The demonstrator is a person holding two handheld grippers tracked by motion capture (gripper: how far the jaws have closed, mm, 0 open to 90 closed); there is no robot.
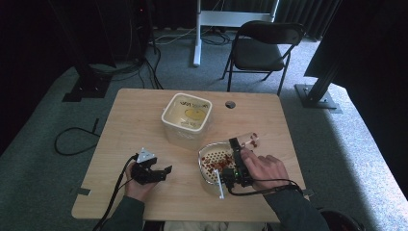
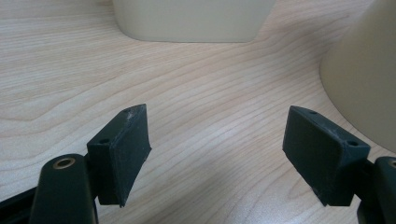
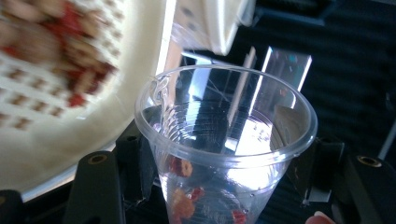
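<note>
In the high view the right gripper [image 1: 239,154] is sitting in the lower right part of the frame, and it is holding a clear plastic cup [image 1: 250,139] that is lying tilted, almost on its side, with its mouth toward the white colander [image 1: 210,154] just beside it. The colander is standing a little below the middle of the frame, and many small red and brown pieces [image 1: 215,162] are lying on its perforated bottom. In the right gripper view the cup [image 3: 224,140] is filling the middle of the frame, the two black jaws are pressing on its sides from left and right, and a few red pieces [image 3: 184,196] are staying at its bottom near the lower edge; the colander [image 3: 70,121] is appearing in the upper left, blurred, with its rim very near the mouth of the cup. The left gripper [image 1: 153,172] is resting in the lower left of the high view, on the wooden table [image 1: 130,120], well apart from the colander. In the left gripper view its jaws are standing moderately apart with only the bare table [image 2: 187,107] between them. A cream square container [image 1: 187,118] is standing open above the colander, near the middle of the high view, and its wall [image 2: 191,21] is showing at the top edge of the left gripper view.
</note>
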